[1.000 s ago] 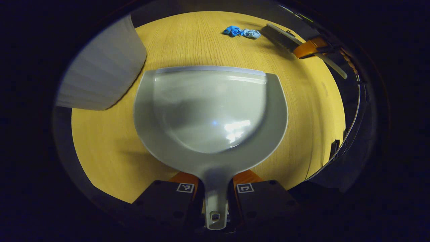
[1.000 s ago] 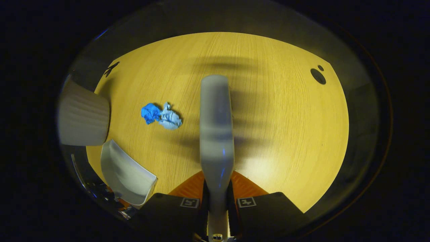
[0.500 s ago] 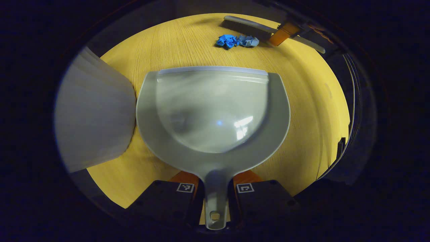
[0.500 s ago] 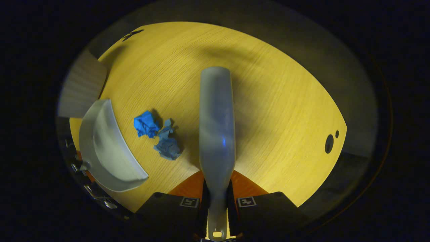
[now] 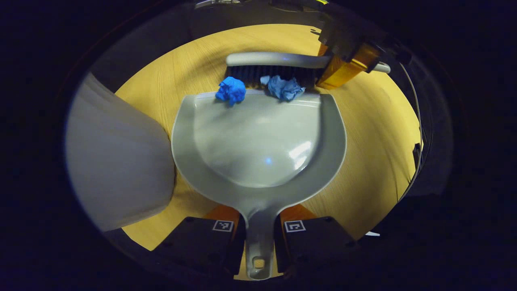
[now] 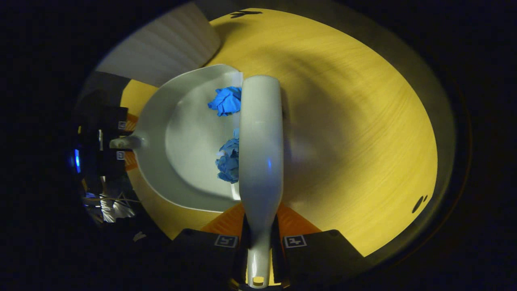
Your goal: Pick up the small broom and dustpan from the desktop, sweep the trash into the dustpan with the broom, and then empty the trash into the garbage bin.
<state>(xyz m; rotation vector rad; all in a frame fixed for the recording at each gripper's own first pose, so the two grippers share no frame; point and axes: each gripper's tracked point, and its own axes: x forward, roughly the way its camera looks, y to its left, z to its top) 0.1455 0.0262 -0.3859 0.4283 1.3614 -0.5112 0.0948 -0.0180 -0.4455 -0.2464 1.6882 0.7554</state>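
Observation:
My left gripper [image 5: 258, 226] is shut on the handle of the grey dustpan [image 5: 258, 141], which lies flat on the yellow wooden desktop [image 5: 375, 133]. Two crumpled blue paper scraps, one bright blue [image 5: 231, 90] and one paler [image 5: 285, 87], sit at the pan's front lip. The small broom [image 5: 278, 66] presses its dark bristles against them from behind, held by the right gripper [image 5: 343, 64]. In the right gripper view, my right gripper [image 6: 260, 238] is shut on the broom handle [image 6: 260, 137]; the scraps [image 6: 226, 101] [image 6: 229, 163] lie just inside the dustpan [image 6: 181, 141].
A white ribbed garbage bin [image 5: 117, 157] stands right beside the dustpan's left side, and shows at the upper left of the right gripper view [image 6: 169, 44]. Bare desktop [image 6: 355, 121] stretches behind the broom. The desk's edge runs close on the right [image 5: 416, 133].
The broom has swept the two blue scraps across the desktop up to and onto the dustpan's lip. The dustpan has shifted closer to the bin.

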